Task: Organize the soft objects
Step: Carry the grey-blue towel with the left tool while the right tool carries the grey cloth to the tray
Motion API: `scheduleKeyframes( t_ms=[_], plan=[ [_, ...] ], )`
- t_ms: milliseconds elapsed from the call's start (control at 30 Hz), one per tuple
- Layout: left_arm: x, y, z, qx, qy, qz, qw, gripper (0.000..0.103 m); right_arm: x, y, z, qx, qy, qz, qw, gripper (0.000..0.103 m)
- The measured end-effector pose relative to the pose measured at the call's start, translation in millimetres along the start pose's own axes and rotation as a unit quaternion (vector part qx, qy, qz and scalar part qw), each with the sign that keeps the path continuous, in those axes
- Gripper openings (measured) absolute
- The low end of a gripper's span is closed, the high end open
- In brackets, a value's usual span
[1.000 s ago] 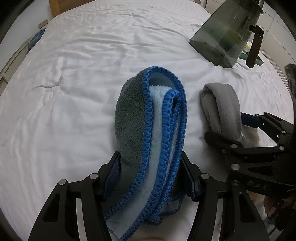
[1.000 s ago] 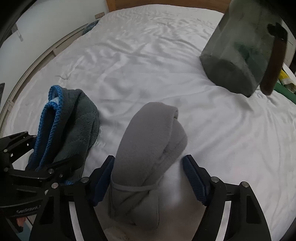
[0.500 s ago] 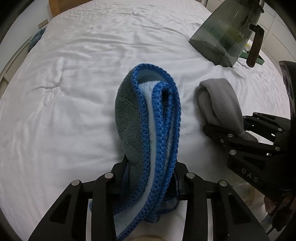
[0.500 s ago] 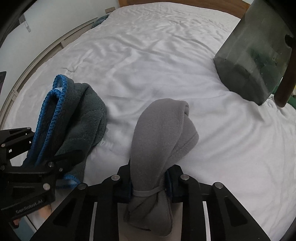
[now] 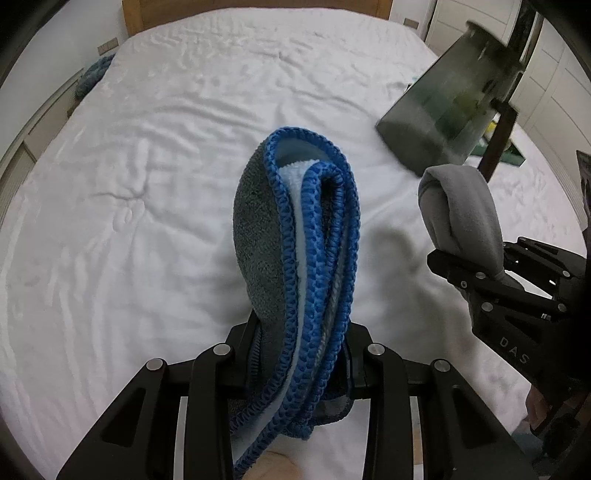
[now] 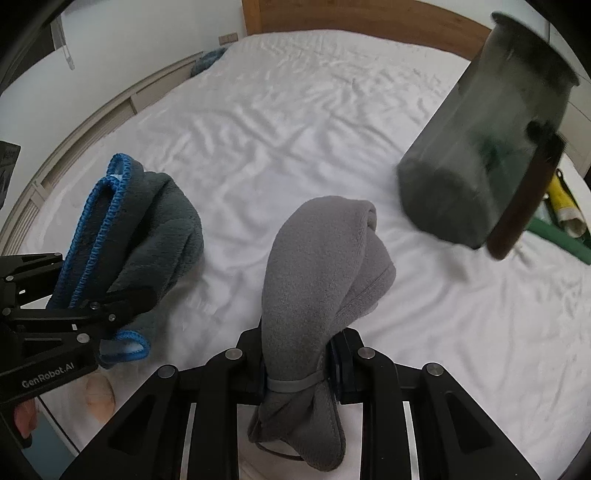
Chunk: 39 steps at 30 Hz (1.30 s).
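Observation:
My left gripper (image 5: pixel 301 343) is shut on a folded grey towel with blue stitched edging (image 5: pixel 295 229) and holds it up off the white bed (image 5: pixel 147 184). The same towel (image 6: pixel 147 229) and left gripper (image 6: pixel 92 310) show at the left of the right wrist view. My right gripper (image 6: pixel 297 354) is shut on a rolled grey fleece cloth (image 6: pixel 317 266), also lifted off the bed. That cloth (image 5: pixel 461 210) and right gripper (image 5: pixel 480 273) show at the right of the left wrist view.
A dark translucent bin (image 6: pixel 480 155) with a brown handle (image 6: pixel 517 206) stands on the bed at the right, seen too in the left wrist view (image 5: pixel 450 110). Green and yellow items (image 6: pixel 561 221) lie behind it. A wooden headboard (image 6: pixel 369 26) is at the far end.
Both grippers closed on their cloths, then lifted them off the bed. The bin now appears nearer and larger in both views.

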<state>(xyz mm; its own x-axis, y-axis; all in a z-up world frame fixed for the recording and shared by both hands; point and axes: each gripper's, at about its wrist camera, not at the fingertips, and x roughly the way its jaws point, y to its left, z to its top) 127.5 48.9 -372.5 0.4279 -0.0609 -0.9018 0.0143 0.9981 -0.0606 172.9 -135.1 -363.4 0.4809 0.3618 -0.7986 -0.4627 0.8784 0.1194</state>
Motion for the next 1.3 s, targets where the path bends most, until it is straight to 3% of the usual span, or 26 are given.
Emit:
scheduleKeyframes(
  t_ms=[267, 567, 967, 1300],
  plan=[
    [-34, -39, 13, 0.010, -0.011, -0.013, 0.9998, 0.029, -43, -27, -6, -0.015, -0.004, 0.007, 1.000, 0.023],
    [-54, -102, 18, 0.027, -0.001, -0.032, 0.9991, 0.029, -93, -85, -27, -0.024, 0.011, -0.002, 1.000, 0.023],
    [-57, -220, 38, 0.087, 0.001, -0.087, 0.9924, 0.029, -152, -189, -48, 0.019, 0.002, -0.048, 0.999, 0.023],
    [-43, -292, 76, 0.109, -0.018, -0.098, 0.9891, 0.029, -188, -250, -51, 0.039, -0.026, -0.076, 0.996, 0.023]
  ],
)
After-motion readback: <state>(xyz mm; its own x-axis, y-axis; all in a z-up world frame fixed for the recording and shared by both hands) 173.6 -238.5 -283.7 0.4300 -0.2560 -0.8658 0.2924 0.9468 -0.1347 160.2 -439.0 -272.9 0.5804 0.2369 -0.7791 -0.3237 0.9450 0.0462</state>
